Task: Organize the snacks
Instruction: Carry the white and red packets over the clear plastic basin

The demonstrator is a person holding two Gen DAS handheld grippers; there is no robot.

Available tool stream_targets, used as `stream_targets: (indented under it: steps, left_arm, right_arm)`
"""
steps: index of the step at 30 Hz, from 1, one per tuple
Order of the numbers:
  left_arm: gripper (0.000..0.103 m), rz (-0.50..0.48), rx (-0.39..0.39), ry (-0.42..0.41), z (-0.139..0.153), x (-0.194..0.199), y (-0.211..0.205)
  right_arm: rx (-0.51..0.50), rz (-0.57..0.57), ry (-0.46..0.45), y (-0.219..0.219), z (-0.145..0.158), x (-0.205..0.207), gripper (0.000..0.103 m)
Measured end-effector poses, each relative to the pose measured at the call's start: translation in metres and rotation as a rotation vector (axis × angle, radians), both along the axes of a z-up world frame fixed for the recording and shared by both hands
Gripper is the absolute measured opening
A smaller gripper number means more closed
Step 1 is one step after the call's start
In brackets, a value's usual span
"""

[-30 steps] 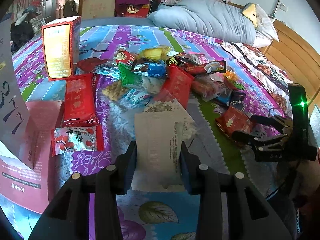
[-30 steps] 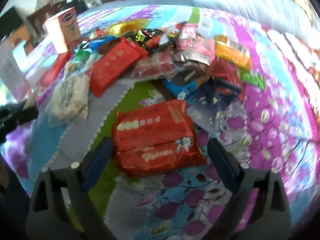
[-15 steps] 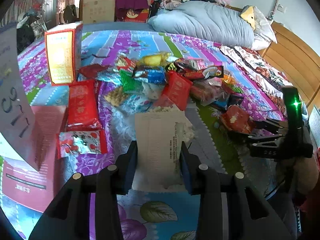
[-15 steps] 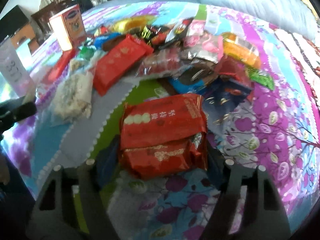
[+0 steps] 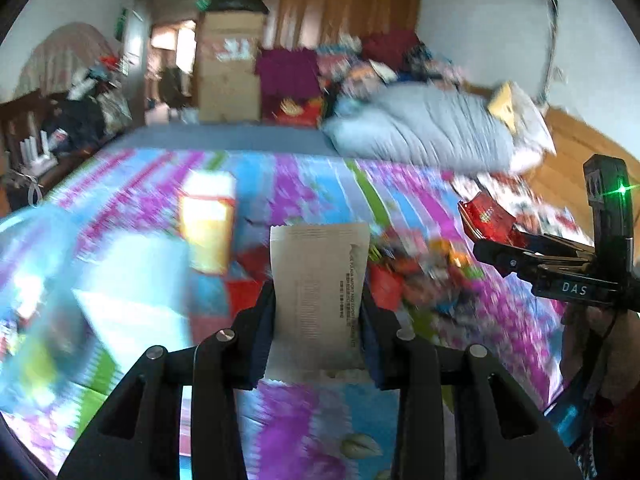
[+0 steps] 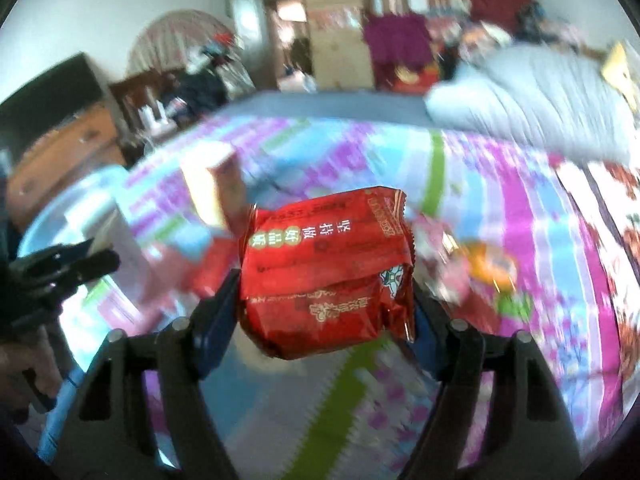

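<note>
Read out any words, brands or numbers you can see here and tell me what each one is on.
"DAS": label on the right gripper.
Red snack packet: yellow Chinese print, upside down, too blurred to read.
White snack packet: fine print, too small to read.
Yellow box: blurred, unreadable.

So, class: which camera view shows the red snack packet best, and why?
The right wrist view: the red snack packet fills the centre, print legible, clamped by the right gripper. The left wrist view shows it small, edge-on, at the right side.

"DAS" — white letters on the right gripper [image 5: 500, 258]; packet print unreadable.
</note>
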State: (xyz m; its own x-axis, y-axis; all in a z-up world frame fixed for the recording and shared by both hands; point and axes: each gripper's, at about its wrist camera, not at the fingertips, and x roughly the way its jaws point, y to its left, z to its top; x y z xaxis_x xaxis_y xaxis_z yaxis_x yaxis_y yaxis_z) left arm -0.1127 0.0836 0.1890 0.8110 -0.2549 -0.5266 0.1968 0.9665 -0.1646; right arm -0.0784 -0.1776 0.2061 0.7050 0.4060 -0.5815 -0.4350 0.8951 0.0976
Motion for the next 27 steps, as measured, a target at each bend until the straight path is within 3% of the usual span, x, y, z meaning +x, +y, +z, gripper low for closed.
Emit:
stream_targets:
  steps: [8, 11, 15, 21, 27]
  left_arm:
    - [0.039, 0.271, -0.008, -0.058, 0.047, -0.003, 0.138]
    - [0.039, 0.372, 0.003, -0.046, 0.05, -0.004, 0.189]
    - [0.039, 0.489, 0.008, 0.002, 0.04, -0.004, 0.248]
    - [0.039, 0.624, -0.015, 0.135, 0.009, -0.007, 0.318]
    - [0.039, 0.658, 0.0, 0.219, -0.02, -0.011, 0.337]
  right_arm:
    - [0.065, 0.263, -0.074, 0.144, 0.062, 0.01, 0.076]
    - [0.078, 0.358, -0.06, 0.201, 0.067, 0.012, 0.076]
    - [0.09, 0.464, -0.004, 0.27, 0.063, 0.02, 0.076]
    - [0.037, 0.571, 0.077, 0.354, 0.042, 0.013, 0.076]
    - [-0.015, 0.614, 0.154, 0.39, 0.019, 0.014, 0.076]
